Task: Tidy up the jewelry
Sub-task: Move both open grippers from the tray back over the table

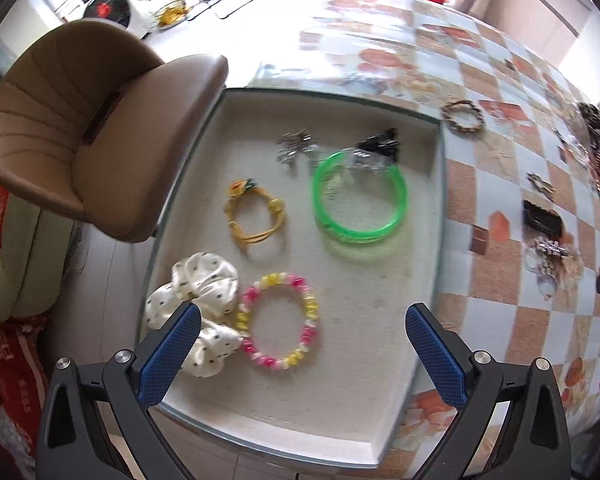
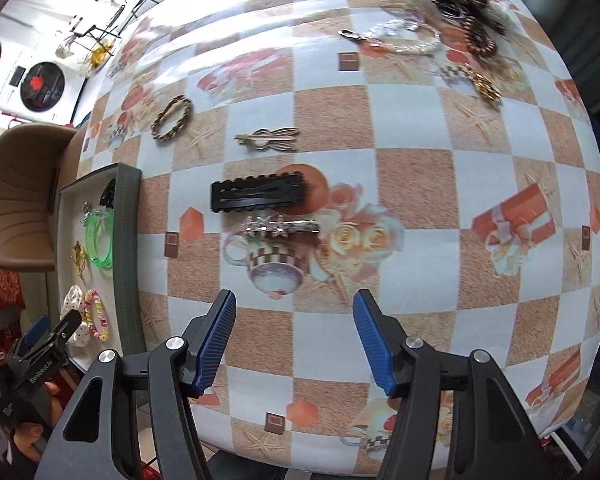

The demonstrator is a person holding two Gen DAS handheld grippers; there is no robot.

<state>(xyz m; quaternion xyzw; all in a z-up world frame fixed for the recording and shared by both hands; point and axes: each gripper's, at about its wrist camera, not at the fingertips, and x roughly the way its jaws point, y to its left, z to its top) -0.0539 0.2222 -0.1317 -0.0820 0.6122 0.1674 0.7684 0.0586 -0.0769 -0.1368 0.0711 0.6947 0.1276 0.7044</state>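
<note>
at the lower middle of the left wrist view the left hand-held gripper (image 1: pixel 302 344) stands spread wide and empty over the tray (image 1: pixel 439 216), just above the pink-and-yellow bead bracelet (image 1: pixel 280 320) lying beside the white scrunchie (image 1: pixel 198 300), so a drop-off looks finished. in the right wrist view the right hand-held gripper (image 2: pixel 294 338) is partly open with nothing between its jaws, low in the frame over the tabletop (image 2: pixel 420 184). the next pick seems to be the star clip (image 2: pixel 278 227) or the black clip (image 2: pixel 258 197) at centre frame, which calls for lowering and closing across the thin body.
</note>
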